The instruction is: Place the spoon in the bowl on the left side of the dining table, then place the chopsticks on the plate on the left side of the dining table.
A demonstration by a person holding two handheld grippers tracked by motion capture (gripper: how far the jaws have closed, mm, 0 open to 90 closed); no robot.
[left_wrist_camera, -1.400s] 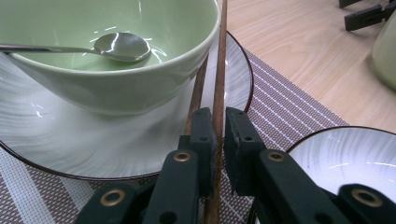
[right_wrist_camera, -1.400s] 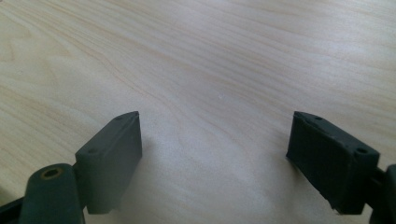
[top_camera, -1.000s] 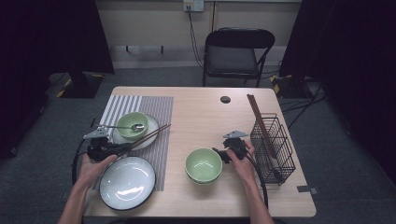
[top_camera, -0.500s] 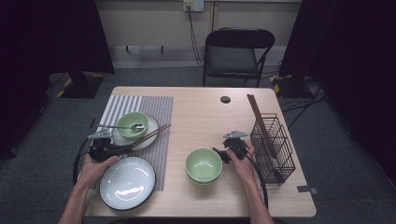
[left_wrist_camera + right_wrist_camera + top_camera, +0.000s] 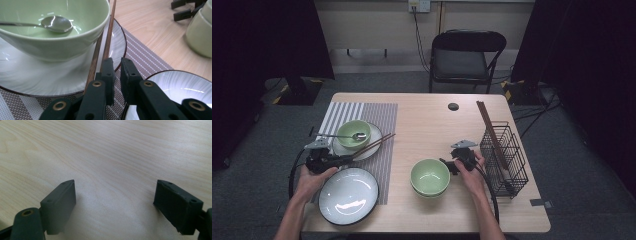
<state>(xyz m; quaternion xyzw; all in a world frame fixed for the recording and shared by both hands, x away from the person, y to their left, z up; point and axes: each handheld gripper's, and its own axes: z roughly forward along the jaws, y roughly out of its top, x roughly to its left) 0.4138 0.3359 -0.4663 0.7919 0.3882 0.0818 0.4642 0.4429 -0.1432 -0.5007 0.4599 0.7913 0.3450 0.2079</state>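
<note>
The wooden table (image 5: 427,125) bears a striped placemat (image 5: 379,116) (left side), wire basket (image 5: 507,160).

— What is crowding the left gripper (image 5: 117,65)?
— The chopsticks (image 5: 108,37) and bowl (image 5: 47,30) are sitting just ahead on the plate (image 5: 30,77), and a second plate (image 5: 182,85) is lying just beside it.
— And the right gripper (image 5: 115,205)?
— Bare table (image 5: 120,150) is lying ahead; the stacked bowls (image 5: 430,177) and rack (image 5: 504,155) are flanking it.
</note>
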